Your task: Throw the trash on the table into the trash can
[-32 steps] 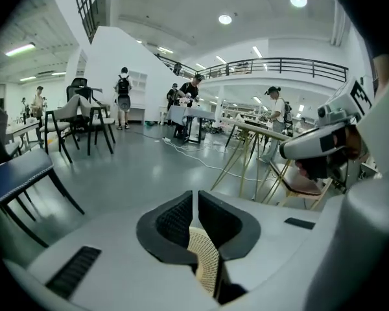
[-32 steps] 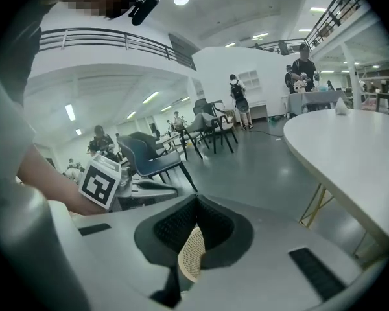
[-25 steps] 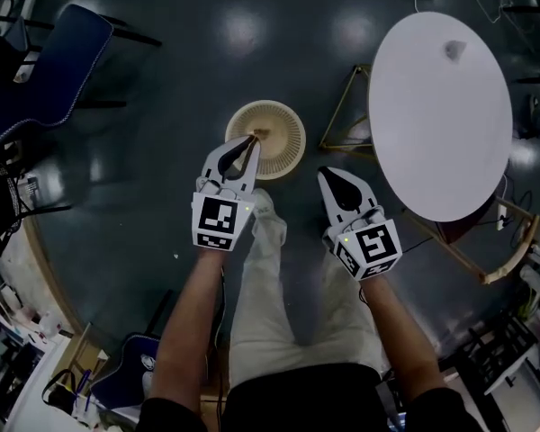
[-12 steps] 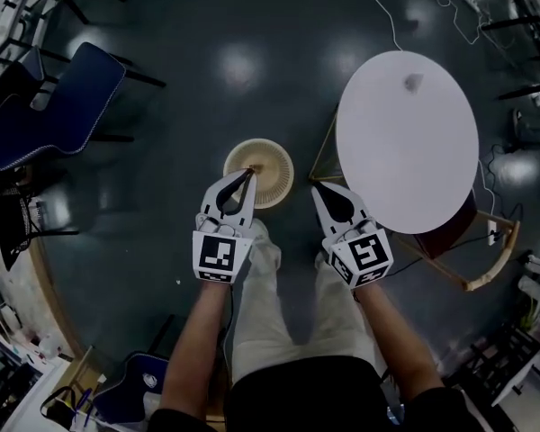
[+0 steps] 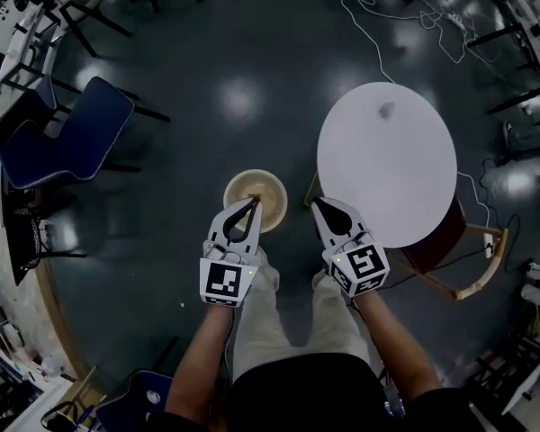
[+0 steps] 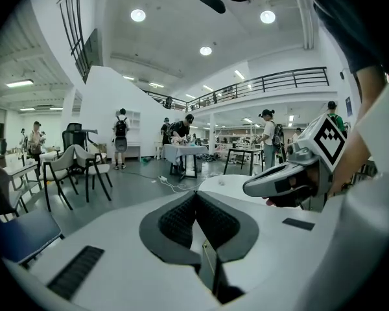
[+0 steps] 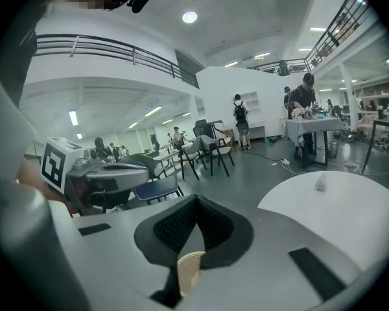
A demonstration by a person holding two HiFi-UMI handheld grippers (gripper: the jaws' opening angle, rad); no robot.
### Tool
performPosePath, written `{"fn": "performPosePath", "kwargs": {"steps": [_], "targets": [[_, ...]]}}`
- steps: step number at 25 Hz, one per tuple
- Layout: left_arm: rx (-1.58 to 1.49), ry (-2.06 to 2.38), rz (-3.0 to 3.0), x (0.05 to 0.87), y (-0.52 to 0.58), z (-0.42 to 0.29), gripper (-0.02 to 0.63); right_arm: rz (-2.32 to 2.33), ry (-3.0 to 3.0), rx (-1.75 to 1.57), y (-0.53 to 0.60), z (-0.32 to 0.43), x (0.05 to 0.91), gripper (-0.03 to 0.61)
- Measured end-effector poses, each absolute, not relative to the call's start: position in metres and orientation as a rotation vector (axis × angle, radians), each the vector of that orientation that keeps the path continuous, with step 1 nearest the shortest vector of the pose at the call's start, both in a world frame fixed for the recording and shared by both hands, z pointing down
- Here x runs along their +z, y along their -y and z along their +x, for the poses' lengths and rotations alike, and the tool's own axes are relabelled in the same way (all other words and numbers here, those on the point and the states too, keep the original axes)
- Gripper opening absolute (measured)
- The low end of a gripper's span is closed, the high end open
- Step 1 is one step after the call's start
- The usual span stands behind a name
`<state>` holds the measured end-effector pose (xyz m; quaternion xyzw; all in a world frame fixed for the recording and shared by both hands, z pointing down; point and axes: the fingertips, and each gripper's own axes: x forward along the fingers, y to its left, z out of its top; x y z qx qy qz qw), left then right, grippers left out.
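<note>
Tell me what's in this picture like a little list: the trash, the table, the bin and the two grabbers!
Trash: one small crumpled piece, lying on the table near its far edge
Table: round and white
Trash can: beige slatted basket, on the floor beside the table
Left gripper: jaws shut, nothing held, above the trash can
Right gripper: jaws shut, nothing held, between trash can and table
</note>
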<state>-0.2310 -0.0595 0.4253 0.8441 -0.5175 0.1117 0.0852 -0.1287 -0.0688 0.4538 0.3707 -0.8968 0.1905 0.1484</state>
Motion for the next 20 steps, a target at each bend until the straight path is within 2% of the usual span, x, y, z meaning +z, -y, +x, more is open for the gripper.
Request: {"fn": "performPosePath", "kwargs": {"steps": [4, 9, 20], "targets": [[0.360, 1.515, 2.519, 0.407, 0.056, -0.221, 0.015, 1.086, 2.592, 0.540, 0.075, -0.121, 0.432, 0.017], [0.210, 1.494, 2.551, 0.380, 0.061, -0.196, 0.015, 1.120, 2.591, 0.503, 0.085, -0.100, 0.414, 0.017], [0.203, 1.430, 2.520, 0.383, 0.067, -0.129, 0.017, 1.223, 2.511, 0.484, 0.158, 0.007, 0.425, 0.017]]}}
